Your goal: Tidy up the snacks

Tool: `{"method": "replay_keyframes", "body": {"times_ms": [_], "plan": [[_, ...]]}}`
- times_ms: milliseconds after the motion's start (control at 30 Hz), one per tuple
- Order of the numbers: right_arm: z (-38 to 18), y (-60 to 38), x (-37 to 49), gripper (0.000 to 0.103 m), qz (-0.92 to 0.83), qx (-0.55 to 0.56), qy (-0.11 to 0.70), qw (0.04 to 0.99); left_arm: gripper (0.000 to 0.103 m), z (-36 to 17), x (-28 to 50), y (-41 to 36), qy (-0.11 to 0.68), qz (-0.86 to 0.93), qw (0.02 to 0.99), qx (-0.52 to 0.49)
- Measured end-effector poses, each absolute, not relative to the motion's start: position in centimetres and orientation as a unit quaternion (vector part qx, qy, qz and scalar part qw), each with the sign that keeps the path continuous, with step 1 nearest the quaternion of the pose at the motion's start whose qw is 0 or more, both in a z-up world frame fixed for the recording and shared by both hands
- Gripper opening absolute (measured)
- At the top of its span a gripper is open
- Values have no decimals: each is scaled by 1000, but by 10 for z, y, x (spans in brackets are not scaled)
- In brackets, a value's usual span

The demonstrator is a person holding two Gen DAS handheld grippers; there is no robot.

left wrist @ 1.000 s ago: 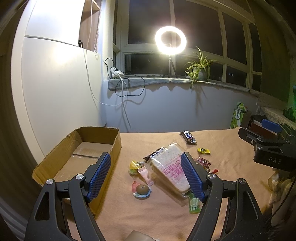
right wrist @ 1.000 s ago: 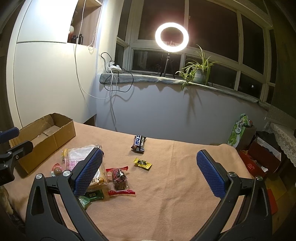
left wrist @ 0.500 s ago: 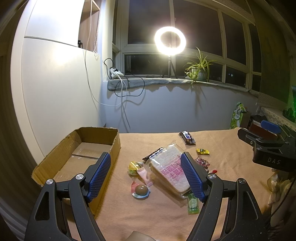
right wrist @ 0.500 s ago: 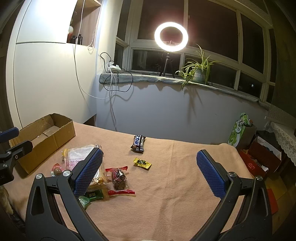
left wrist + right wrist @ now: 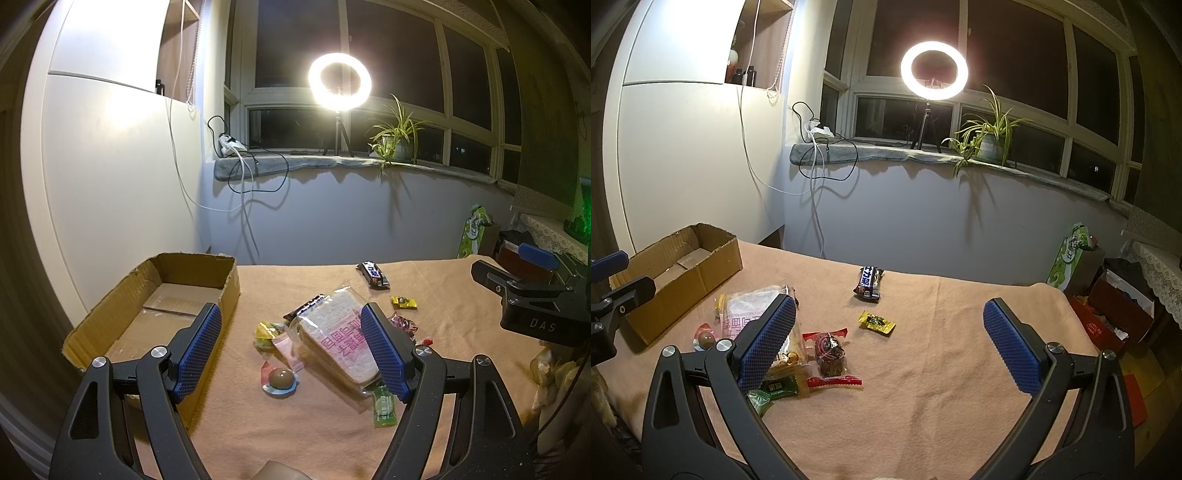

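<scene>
Snacks lie scattered on a peach cloth: a bagged bread slice (image 5: 338, 338) (image 5: 744, 314), a dark chocolate bar (image 5: 373, 275) (image 5: 868, 282), a yellow candy (image 5: 403, 302) (image 5: 876, 322), a red-wrapped dark sweet (image 5: 830, 349), a green packet (image 5: 384, 404) (image 5: 777, 387) and a brown egg snack (image 5: 280, 378) (image 5: 704, 339). An empty cardboard box (image 5: 122, 306) (image 5: 670, 288) stands at the left. My left gripper (image 5: 291, 350) hovers open above the egg snack and bread. My right gripper (image 5: 892, 343) hangs open over the cloth, right of the pile.
The cloth-covered table (image 5: 942, 387) meets a pale wall behind. A windowsill holds a ring light (image 5: 933, 70), a potted plant (image 5: 990, 142) and cables. Boxes and a green bag (image 5: 1071, 258) sit on the floor at the right. The right gripper's body (image 5: 532, 295) shows in the left view.
Both grippers have drifted only slightly; the left view has shifted a little. Nothing was taken hold of or let go.
</scene>
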State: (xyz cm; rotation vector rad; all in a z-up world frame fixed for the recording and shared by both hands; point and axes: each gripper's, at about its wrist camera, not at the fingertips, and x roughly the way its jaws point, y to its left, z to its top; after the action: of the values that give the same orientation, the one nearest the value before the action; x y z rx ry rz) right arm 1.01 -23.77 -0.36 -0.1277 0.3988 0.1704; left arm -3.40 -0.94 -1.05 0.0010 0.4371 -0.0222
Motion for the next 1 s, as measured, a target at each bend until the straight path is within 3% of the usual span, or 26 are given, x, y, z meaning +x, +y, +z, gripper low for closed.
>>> {"method": "replay_keyframes", "body": {"times_ms": [700, 1000], "plan": [[-14, -238, 20, 103, 97, -59, 215, 970, 78, -13, -31, -13, 221, -15, 975, -1], [-33, -231, 44, 103, 146, -56, 266, 951, 78, -29, -15, -7, 263, -44, 963, -23]]}}
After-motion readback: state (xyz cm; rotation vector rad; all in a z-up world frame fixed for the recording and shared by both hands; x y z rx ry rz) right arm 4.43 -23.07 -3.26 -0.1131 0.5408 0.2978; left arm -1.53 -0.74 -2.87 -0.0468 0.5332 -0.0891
